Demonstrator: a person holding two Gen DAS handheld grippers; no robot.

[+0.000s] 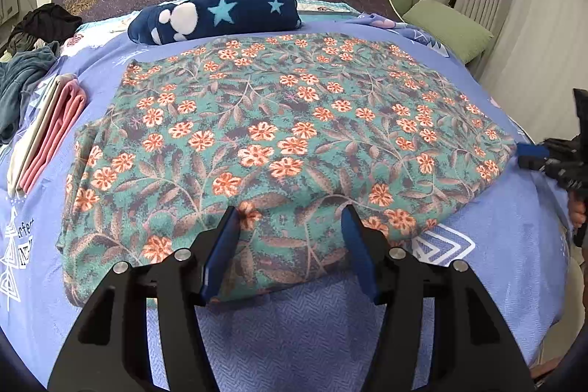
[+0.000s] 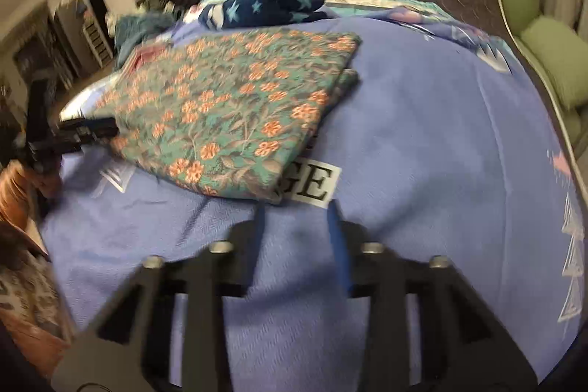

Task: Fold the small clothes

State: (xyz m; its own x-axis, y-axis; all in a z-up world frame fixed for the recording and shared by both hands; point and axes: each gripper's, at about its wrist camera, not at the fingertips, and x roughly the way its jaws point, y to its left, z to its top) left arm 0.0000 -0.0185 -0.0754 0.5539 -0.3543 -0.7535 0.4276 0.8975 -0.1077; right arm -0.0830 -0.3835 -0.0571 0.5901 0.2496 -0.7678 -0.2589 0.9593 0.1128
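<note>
A green floral garment [image 1: 279, 142] with orange flowers lies folded flat on the blue bedspread [image 1: 301, 329]; it also shows in the right wrist view [image 2: 228, 109]. My left gripper [image 1: 290, 219] is open, its blue fingers over the garment's near edge, holding nothing. My right gripper [image 2: 296, 204] is open and empty above the bare bedspread [image 2: 422, 135], just short of the garment's near corner. The right gripper shows at the right edge of the left wrist view [image 1: 533, 153], beside the garment's right corner. The left gripper shows at the left of the right wrist view [image 2: 99, 129].
A stack of folded pink and beige clothes [image 1: 47, 135] lies at the left. A rolled navy star blanket [image 1: 217, 13] lies behind the garment. Loose dark clothes [image 1: 25, 76] are piled at the far left. Green cushions [image 1: 448, 28] sit at the right.
</note>
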